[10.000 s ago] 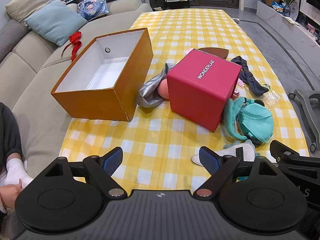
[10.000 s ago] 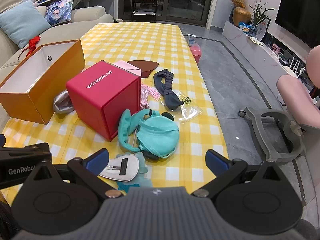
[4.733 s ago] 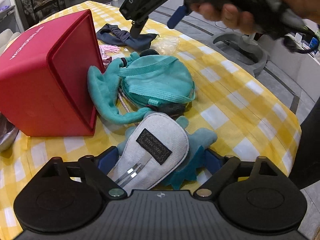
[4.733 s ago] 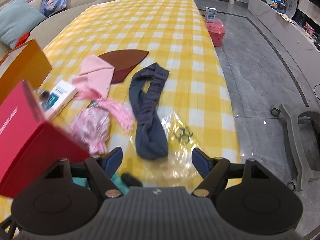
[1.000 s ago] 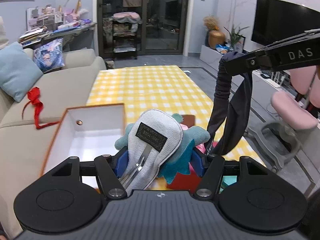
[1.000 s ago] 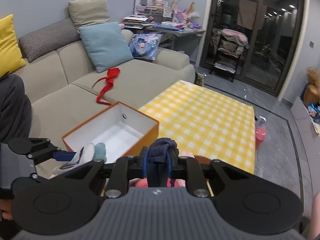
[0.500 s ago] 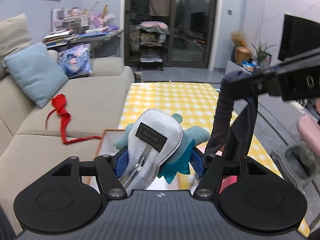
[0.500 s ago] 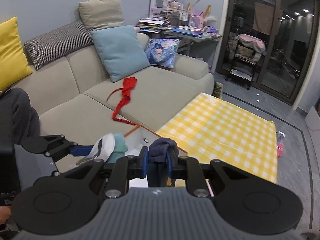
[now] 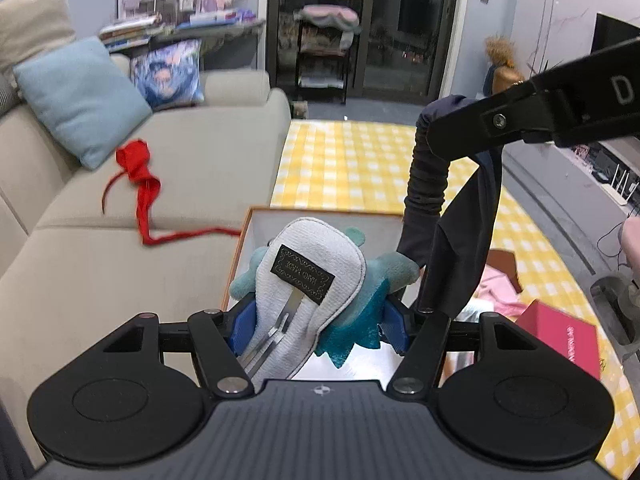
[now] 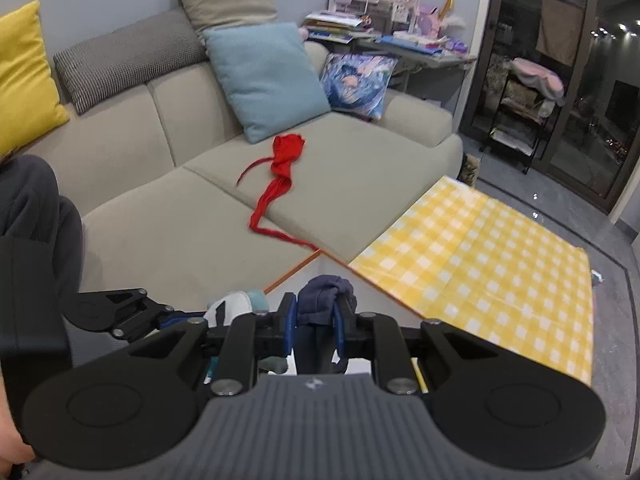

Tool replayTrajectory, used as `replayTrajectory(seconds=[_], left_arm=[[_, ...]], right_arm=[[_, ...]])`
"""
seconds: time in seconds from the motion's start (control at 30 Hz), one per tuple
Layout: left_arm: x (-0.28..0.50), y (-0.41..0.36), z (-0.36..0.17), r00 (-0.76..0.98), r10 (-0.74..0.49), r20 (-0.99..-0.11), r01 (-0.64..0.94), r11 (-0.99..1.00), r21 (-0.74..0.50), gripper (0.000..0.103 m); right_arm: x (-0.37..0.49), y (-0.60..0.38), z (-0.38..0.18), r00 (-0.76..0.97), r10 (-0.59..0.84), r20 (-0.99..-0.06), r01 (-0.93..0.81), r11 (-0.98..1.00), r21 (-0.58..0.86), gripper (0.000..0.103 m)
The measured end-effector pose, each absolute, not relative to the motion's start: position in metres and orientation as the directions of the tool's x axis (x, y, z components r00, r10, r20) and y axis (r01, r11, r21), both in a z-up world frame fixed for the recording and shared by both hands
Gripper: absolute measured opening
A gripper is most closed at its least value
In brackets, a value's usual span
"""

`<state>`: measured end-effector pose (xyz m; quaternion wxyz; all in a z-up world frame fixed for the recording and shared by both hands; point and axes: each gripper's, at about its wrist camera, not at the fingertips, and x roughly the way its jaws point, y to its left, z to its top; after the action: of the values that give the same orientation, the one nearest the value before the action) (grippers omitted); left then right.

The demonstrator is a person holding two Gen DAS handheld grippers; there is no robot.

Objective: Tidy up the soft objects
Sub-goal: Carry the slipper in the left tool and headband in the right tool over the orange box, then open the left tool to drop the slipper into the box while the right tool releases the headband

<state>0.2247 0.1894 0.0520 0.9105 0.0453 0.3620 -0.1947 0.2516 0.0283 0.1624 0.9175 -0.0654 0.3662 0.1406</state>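
Left claw (image 9: 318,320): clamped on grey-and-teal plush toy (image 9: 316,276), held above open orange box (image 9: 256,216) at desk (image 9: 352,168) edge beside sofa (image 9: 200,152)
Right claw (image 10: 316,320): pinching dark blue headband (image 10: 324,300), which hangs in a loop over the same box
Red ribbon (image 10: 280,172): on sofa seat

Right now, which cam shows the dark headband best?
Left wrist: the dark headband hangs full length from the right tongs over the orange box. Right wrist shows only its bunched top pinched between the pads.
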Motion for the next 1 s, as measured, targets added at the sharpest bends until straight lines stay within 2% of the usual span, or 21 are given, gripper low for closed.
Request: replayTrajectory(seconds=[0.17,0.53,1.0], left_arm=[[0.234,0.195,0.03,0.616,-0.336,-0.713,0.395,0.914,-0.09,0.073],[0.241,0.172,-0.019,0.511,-0.257,-0.82,0.469,0.883,0.016,0.074],[0.247,0.148,-0.056,0.451,-0.147,-0.88,0.545,0.826,0.142,0.074]], right_arm=[[0.267,0.039,0.13,0.644,0.219,-0.733,-0.322,0.947,0.0,0.017],[0.282,0.034,0.035,0.48,0.214,-0.851,-0.308,0.949,0.064,0.018],[0.299,0.038,-0.029,0.332,0.186,-0.925,-0.379,0.924,0.05,0.018]])
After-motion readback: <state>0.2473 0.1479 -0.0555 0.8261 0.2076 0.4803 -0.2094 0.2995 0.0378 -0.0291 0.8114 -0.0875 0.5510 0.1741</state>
